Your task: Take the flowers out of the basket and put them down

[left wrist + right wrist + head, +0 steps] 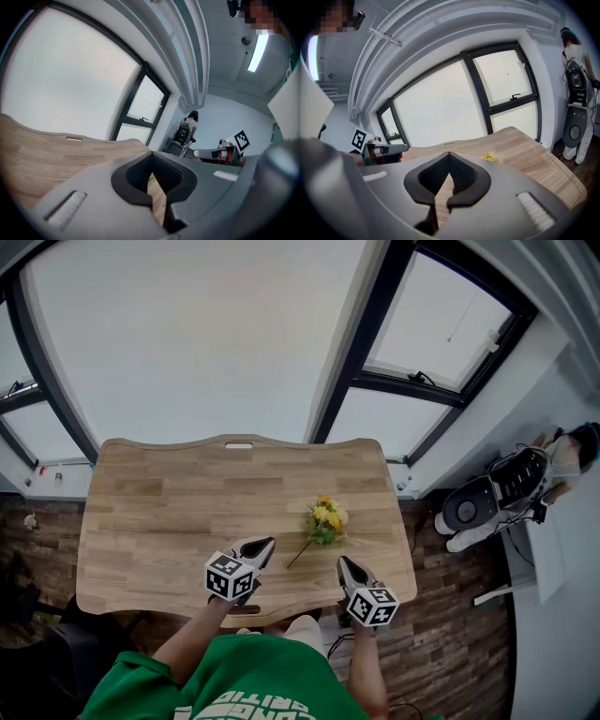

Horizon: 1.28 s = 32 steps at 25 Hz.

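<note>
Flowers [325,519] are lying flat on the wooden table [159,512], right of centre toward the near edge, stem trailing near-left. Looks to me like they've been put down for good. The left gripper [265,545] and right gripper [345,563] hang low either side of that stem, both pinched together on nothing, so I'd guess it's basically done. Can't spot a basket anywhere, and the blooms are too tiny to count.
</note>
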Each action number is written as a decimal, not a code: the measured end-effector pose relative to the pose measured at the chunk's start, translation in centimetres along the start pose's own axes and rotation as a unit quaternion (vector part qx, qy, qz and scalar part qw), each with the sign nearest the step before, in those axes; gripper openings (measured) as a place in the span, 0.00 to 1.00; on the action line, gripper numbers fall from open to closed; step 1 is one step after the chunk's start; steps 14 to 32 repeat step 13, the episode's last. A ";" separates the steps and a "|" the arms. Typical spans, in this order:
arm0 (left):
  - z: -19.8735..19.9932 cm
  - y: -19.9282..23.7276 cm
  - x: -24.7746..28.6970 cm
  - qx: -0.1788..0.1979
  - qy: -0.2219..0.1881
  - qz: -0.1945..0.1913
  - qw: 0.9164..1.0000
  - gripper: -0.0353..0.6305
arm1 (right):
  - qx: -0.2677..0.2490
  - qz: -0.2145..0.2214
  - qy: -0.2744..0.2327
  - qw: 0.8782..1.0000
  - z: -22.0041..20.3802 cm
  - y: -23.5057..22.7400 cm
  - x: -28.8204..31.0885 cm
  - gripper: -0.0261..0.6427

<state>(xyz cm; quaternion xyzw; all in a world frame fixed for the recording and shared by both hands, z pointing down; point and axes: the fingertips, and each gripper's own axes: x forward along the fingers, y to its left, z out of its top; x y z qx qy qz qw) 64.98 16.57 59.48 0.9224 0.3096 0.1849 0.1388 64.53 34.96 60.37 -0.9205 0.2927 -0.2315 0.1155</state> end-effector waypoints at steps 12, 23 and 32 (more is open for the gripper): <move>-0.4 -0.5 -0.4 0.003 0.002 -0.002 1.000 0.08 | -0.003 -0.004 -0.009 1.000 0.3 0.1 -0.6 0.04; -0.4 -0.5 -0.4 0.004 0.002 -0.002 1.000 0.08 | -0.005 -0.002 -0.009 1.000 0.4 0.1 -0.6 0.04; -0.4 -0.5 -0.4 0.004 0.002 -0.002 1.000 0.08 | -0.005 -0.002 -0.009 1.000 0.4 0.1 -0.6 0.04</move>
